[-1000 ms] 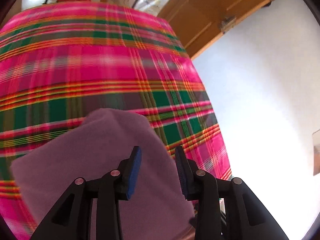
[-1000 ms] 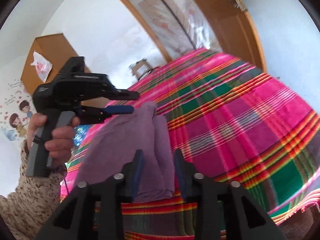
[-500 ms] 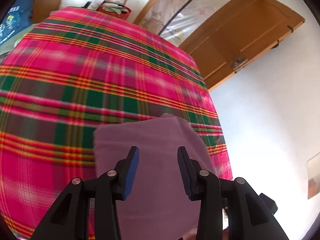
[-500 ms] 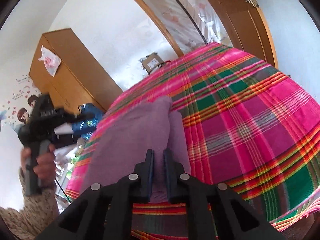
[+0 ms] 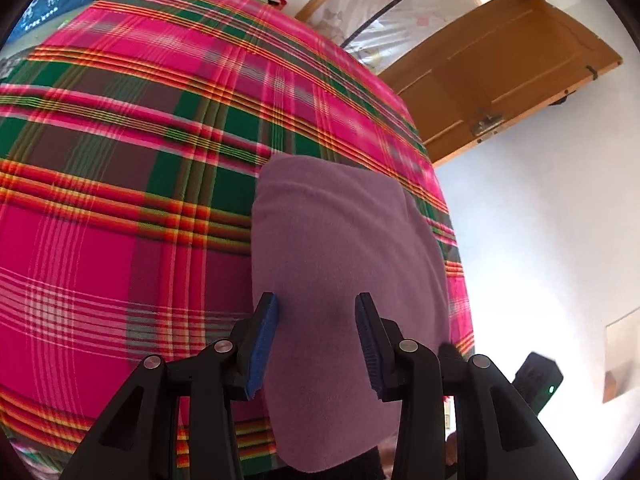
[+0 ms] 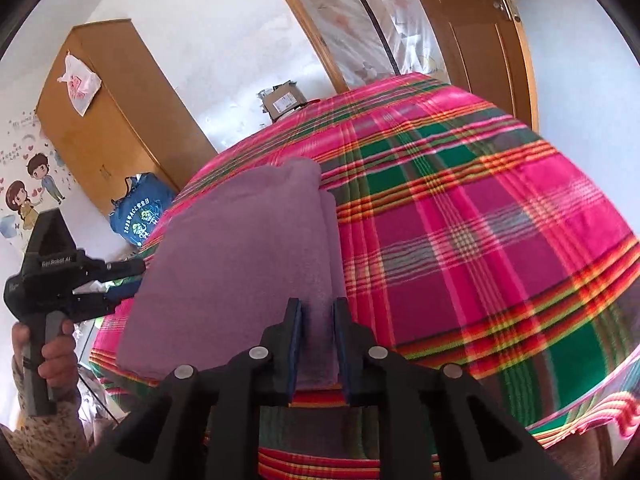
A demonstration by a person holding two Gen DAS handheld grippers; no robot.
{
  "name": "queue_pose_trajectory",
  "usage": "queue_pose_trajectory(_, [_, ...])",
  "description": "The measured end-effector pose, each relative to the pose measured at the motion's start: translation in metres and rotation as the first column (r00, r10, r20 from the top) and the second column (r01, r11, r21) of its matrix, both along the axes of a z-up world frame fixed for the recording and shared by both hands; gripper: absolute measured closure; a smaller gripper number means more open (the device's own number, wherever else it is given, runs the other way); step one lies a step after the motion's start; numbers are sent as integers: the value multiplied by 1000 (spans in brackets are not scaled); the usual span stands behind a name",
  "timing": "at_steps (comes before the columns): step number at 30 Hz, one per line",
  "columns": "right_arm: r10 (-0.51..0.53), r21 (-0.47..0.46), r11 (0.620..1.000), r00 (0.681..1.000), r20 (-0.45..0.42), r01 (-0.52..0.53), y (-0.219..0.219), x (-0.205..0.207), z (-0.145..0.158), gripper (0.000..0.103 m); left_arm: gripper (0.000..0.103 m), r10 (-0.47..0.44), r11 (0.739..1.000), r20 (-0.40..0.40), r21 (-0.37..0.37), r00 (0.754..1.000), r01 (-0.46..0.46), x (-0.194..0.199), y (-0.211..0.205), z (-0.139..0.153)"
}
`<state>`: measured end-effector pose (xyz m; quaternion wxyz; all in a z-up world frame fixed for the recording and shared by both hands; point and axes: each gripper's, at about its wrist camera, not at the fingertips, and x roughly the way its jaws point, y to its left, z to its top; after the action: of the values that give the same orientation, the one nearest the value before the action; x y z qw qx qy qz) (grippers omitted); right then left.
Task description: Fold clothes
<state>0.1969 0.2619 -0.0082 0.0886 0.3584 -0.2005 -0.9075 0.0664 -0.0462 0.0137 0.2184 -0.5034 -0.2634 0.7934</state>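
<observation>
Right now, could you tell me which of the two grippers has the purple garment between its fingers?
The right gripper: its opening jaws straddle the purple garment. The left gripper hangs open beside it.

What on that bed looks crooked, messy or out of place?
Nothing much. The purple garment lies folded flat near the edge of the plaid bedspread; a lower layer peeks out along its right side. The right gripper is opening, with the fabric edge between its jaws. The left gripper is open.
</observation>
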Motion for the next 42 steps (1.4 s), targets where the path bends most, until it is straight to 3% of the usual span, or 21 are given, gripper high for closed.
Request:
queue_pose_trajectory(5, [37,-7,999,999,-24,-38,4,-30,15,85,61,-3,1000,14,22,1000,3,-4,-3,-7])
queue_pose_trajectory(7, [68,-28,997,997,-30,-69,5,-47,21,72,61,-5,999,21,33,1000,4,-7,-4,-9])
queue_pose_trajectory(9, [105,-67,992,995,-2,-105,7,-70,18,67,61,0,999,27,41,1000,-2,-11,-6,-11])
queue_pose_trajectory(16, [183,-132,977,977,112,-168,5,-134,2,66,61,23,997,47,71,999,-27,-42,-12,-18])
queue_pose_trajectory(20, [178,-147,976,977,119,-160,5,-148,-5,66,61,26,993,67,111,997,-33,-62,-15,-24])
queue_pose_trajectory(24, [169,-247,960,978,124,-135,12,-162,-13,66,61,48,978,122,198,991,-71,-80,-22,-37])
queue_pose_trajectory(26, [170,-259,957,976,136,-130,12,-168,-17,67,61,50,971,139,224,989,-81,-84,-22,-41])
queue_pose_trajectory(28, [173,-263,956,975,142,-131,12,-172,-20,83,62,52,965,150,246,987,-88,-88,-23,-45])
queue_pose_trajectory(31, [176,-261,956,975,133,-137,13,-173,-21,87,65,64,960,154,262,986,-103,-94,-25,-45])
queue_pose_trajectory(37, [152,-256,959,983,103,-121,15,-168,-20,89,81,55,961,154,259,987,-94,-102,-18,-46])
queue_pose_trajectory(42, [135,-229,967,987,90,-112,15,-165,-20,89,85,43,961,137,266,990,-79,-117,-12,-43])
